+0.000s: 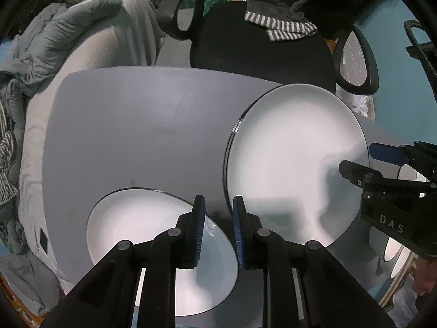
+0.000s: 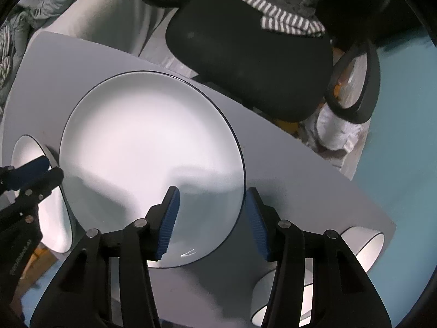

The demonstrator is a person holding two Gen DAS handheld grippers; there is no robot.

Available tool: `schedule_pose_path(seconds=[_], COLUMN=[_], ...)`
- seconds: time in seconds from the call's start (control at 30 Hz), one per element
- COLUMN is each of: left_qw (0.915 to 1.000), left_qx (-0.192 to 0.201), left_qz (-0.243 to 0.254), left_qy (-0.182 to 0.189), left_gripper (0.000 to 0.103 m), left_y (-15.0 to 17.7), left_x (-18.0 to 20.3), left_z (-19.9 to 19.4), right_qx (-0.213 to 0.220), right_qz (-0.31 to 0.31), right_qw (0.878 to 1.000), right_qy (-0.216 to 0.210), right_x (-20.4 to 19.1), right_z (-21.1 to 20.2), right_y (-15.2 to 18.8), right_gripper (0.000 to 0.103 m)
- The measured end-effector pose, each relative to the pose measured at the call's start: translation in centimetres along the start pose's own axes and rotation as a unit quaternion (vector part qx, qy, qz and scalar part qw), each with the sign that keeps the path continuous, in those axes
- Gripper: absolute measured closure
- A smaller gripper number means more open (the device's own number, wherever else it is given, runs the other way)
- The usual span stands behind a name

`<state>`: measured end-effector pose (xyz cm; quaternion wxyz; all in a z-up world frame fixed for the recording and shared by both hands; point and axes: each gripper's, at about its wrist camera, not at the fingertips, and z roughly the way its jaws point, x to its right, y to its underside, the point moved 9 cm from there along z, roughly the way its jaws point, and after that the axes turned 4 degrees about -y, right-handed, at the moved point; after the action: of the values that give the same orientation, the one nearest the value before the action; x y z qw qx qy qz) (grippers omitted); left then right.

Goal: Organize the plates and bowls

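Observation:
A large white plate (image 1: 295, 164) (image 2: 150, 150) with a dark rim lies on the grey table (image 1: 136, 136); a second rim shows under its left edge. A smaller white plate (image 1: 147, 232) (image 2: 54, 218) lies beside it. My left gripper (image 1: 218, 199) (image 2: 47, 170) points down over the small plate's right rim. Its jaws stand narrowly apart and the pads touch nothing. My right gripper (image 2: 213, 191) (image 1: 359, 158) is open over the large plate's right rim, which runs between its fingers untouched. Two white bowls (image 2: 366, 246) (image 2: 273, 300) stand by the table's near right corner.
A black office chair (image 1: 259, 49) (image 2: 245, 63) with a grey striped cloth (image 1: 281, 27) stands just behind the table. Grey bedding (image 1: 54, 54) is piled to the left. Teal floor (image 2: 396, 136) shows on the right. Bare table lies left of the large plate.

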<state>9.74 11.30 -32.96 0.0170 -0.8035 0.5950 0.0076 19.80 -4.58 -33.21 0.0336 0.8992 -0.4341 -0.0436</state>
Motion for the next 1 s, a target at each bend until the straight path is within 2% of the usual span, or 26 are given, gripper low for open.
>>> schedule_pose_path(seconds=[0.03, 0.2, 0.3, 0.5, 0.57, 0.77, 1.0], left_qw=[1.0000, 0.9999, 0.9998, 0.9997, 0.9996, 0.9996, 0.9994], left_qx=[0.004, 0.015, 0.018, 0.022, 0.022, 0.020, 0.006], left_qz=[-0.001, -0.001, -0.003, 0.000, 0.000, -0.006, -0.031], left_qy=[-0.001, -0.007, -0.007, -0.013, -0.014, -0.018, -0.015], left_gripper=[0.077, 0.076, 0.065, 0.062, 0.056, 0.054, 0.054], left_y=[0.1, 0.9, 1.5, 2.8, 3.4, 5.5, 7.6], left_x=[-0.2, -1.2, -1.9, -3.8, -4.5, -7.5, -11.1], left_z=[-0.2, -1.0, -1.5, -2.3, -2.4, -2.5, -1.9], right_qx=[0.004, 0.023, 0.029, 0.034, 0.036, 0.036, 0.031], right_qz=[0.000, 0.000, -0.003, -0.006, -0.010, -0.018, -0.041], right_qw=[1.000, 1.000, 1.000, 0.999, 0.999, 0.997, 0.996], right_qy=[-0.004, -0.009, -0.010, -0.022, -0.026, -0.060, -0.076], right_x=[-0.1, -1.3, -2.1, -3.6, -4.2, -7.0, -10.4], right_z=[-0.2, -1.0, -1.6, -2.6, -2.8, -3.9, -4.6], right_y=[0.0, 0.1, 0.3, 1.0, 1.3, 2.2, 3.1], right_gripper=[0.048, 0.036, 0.036, 0.036, 0.036, 0.036, 0.036])
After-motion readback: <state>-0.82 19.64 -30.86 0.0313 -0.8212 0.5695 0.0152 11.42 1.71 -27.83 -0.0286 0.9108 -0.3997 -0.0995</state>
